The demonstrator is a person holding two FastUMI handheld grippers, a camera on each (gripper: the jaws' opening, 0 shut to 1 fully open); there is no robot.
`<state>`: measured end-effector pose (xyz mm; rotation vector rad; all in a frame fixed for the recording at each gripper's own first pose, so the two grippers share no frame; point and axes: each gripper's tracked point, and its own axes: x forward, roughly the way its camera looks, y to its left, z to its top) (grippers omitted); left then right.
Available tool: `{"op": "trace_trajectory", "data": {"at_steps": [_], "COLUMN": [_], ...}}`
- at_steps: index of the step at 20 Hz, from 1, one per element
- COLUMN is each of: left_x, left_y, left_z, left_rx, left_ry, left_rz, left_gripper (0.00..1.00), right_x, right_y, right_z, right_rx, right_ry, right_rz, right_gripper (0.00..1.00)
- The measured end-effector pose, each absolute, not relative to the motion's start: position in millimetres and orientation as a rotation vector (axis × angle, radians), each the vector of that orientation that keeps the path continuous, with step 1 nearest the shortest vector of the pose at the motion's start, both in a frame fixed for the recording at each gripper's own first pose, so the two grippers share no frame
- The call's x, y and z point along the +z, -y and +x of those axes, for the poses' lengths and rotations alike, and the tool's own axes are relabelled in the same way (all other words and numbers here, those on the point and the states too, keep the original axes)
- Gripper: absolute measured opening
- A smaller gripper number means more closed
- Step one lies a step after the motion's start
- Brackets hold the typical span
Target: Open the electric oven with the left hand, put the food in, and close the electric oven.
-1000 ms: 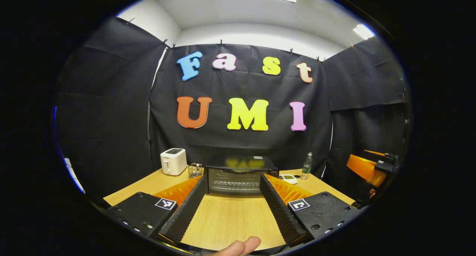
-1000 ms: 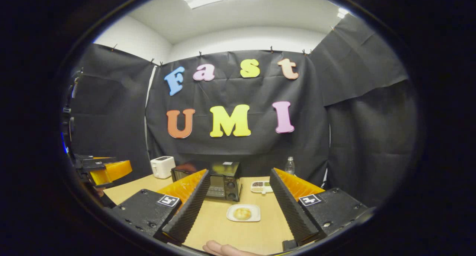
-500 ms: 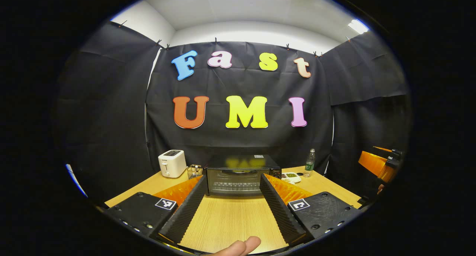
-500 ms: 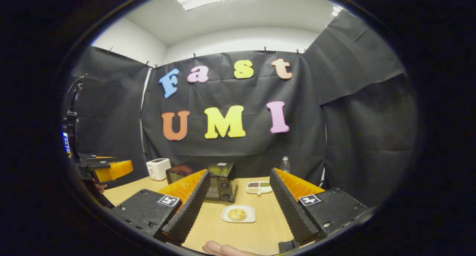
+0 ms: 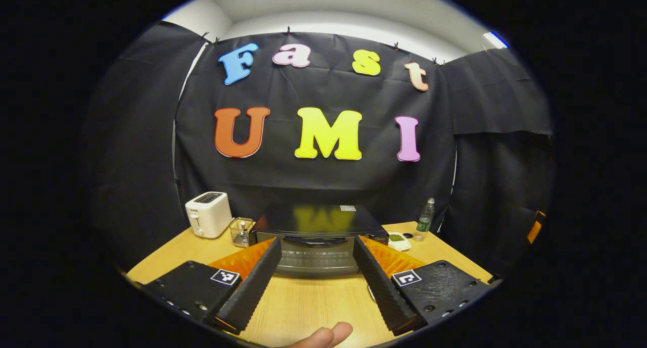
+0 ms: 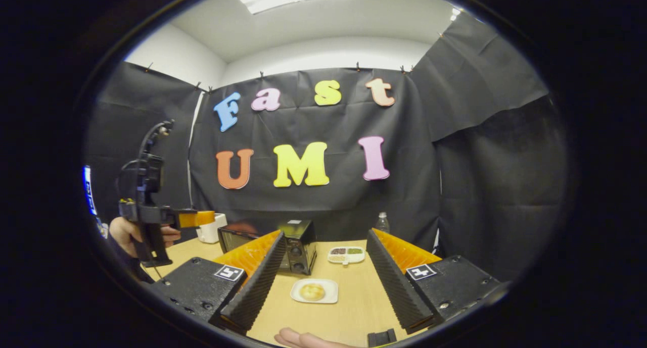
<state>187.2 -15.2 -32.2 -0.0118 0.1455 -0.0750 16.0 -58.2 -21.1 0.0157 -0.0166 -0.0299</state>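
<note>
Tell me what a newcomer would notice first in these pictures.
The black electric oven stands shut at the middle of the wooden table, framed between the open fingers of the left gripper. In the right gripper view, a bun on a white plate lies in front of the oven between the open right gripper fingers. A white toaster sits left of the oven.
</note>
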Motion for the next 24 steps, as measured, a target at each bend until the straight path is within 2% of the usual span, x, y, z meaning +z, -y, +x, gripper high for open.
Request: {"op": "trace_trajectory", "data": {"at_steps": [6, 10, 15, 16, 17, 24], "left_x": [-71.9, -103.6, -126.8, -134.2, -132.9, -141.0], "left_y": [17.0, 13.3, 17.2, 19.8, 19.8, 20.6], "left_z": [288.7, 326.3, 333.1, 330.0, 328.4, 293.6], "left_rx": [-0.09, -0.075, -0.078, -0.076, -0.075, -0.06], "left_ry": [-0.229, -0.302, -0.378, -0.409, -0.404, -0.455], "left_rz": [0.042, 0.04, 0.019, 0.034, 0.06, 0.07], "left_gripper": [0.94, 0.94, 0.94, 0.94, 0.99, 0.99], "right_x": [-40.1, -49.7, -53.1, -53.8, -53.3, -50.8], "right_y": [71.4, 82.0, 87.4, 87.9, 88.3, 85.4], "right_z": [29.6, 33.5, 31.5, 30.8, 29.7, 14.8], "right_rx": [-0.022, -0.027, -0.021, -0.022, -0.024, -0.03], "right_ry": [-0.014, -0.026, -0.025, -0.023, -0.021, -0.02], "right_rz": [0.035, 0.047, 0.039, 0.04, 0.04, 0.027], "right_gripper": [0.99, 0.99, 0.99, 0.99, 0.99, 0.99]}}
